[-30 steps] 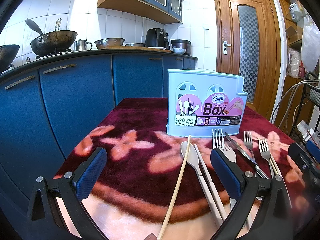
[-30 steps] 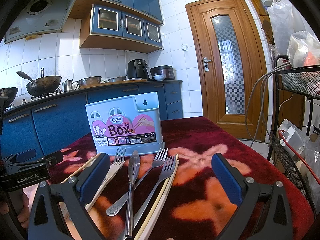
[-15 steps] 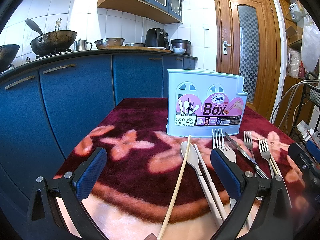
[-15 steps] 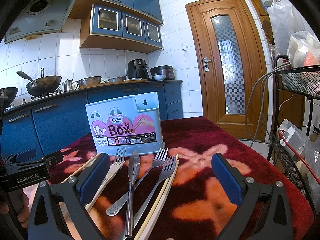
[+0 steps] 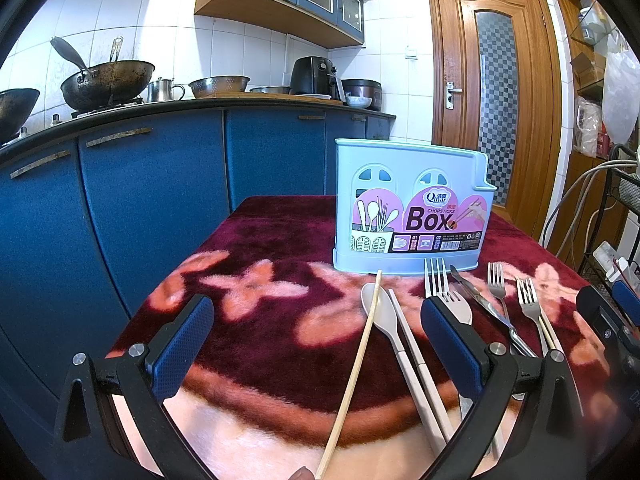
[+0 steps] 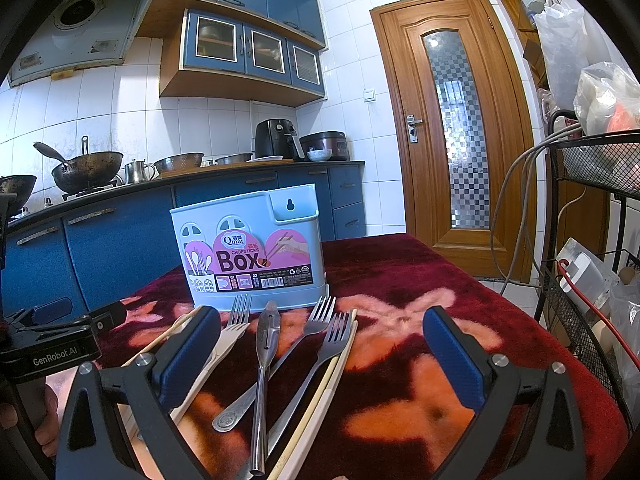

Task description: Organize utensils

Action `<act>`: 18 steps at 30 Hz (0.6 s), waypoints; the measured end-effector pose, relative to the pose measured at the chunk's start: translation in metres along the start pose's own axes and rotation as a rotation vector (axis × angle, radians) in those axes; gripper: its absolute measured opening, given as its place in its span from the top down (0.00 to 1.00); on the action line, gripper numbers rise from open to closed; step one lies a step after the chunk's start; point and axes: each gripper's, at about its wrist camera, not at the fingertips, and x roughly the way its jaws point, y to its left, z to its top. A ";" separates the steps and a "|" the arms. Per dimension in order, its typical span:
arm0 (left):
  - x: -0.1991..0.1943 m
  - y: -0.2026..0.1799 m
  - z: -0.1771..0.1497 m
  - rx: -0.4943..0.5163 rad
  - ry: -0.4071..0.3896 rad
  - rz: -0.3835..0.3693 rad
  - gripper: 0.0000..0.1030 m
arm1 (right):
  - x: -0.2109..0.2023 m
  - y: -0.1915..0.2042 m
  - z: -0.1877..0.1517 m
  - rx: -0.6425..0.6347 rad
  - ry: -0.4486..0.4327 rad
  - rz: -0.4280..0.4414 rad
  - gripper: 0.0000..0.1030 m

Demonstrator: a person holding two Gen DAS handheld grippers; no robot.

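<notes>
A pale blue chopstick box [image 5: 412,208] [image 6: 250,256] stands upright on the red flowered cloth. In front of it lie a bamboo chopstick [image 5: 356,364], a beige spoon [image 5: 380,312], a beige fork [image 5: 454,306] [image 6: 224,344], a steel knife [image 5: 480,300] [image 6: 266,344] and two steel forks [image 5: 528,308] [image 6: 320,316]. My left gripper [image 5: 316,344] hangs open just above the cloth, with the chopstick and spoon between its fingers but untouched. My right gripper [image 6: 320,352] is open over the knife, forks and a pair of pale chopsticks [image 6: 320,392].
Blue kitchen cabinets [image 5: 140,200] with woks and pots on top run along the left. A wooden door [image 6: 452,140] stands behind the table. A black wire rack [image 6: 592,240] with cables and bags crowds the right edge. A hand [image 6: 44,420] holds the left gripper.
</notes>
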 end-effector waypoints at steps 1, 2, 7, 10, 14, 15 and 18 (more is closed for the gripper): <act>0.000 0.000 0.000 0.000 0.000 0.000 0.00 | 0.000 0.000 0.000 0.000 0.000 0.000 0.00; 0.000 0.000 0.000 0.000 0.000 0.000 0.00 | 0.000 0.000 0.000 0.000 0.000 0.000 0.00; 0.000 0.000 0.000 -0.001 0.007 -0.001 0.00 | 0.001 0.000 0.000 -0.002 0.008 0.000 0.00; 0.001 0.001 0.001 0.003 0.034 -0.020 0.00 | 0.000 -0.004 0.003 0.005 0.031 -0.004 0.00; 0.005 -0.003 0.009 0.026 0.063 -0.029 0.00 | 0.007 -0.007 0.006 0.031 0.079 0.002 0.00; 0.008 -0.004 0.010 0.042 0.076 -0.029 0.00 | 0.008 -0.007 0.008 0.035 0.091 0.004 0.00; 0.015 -0.006 0.012 0.081 0.122 -0.018 0.00 | 0.012 -0.010 0.010 0.036 0.140 0.000 0.00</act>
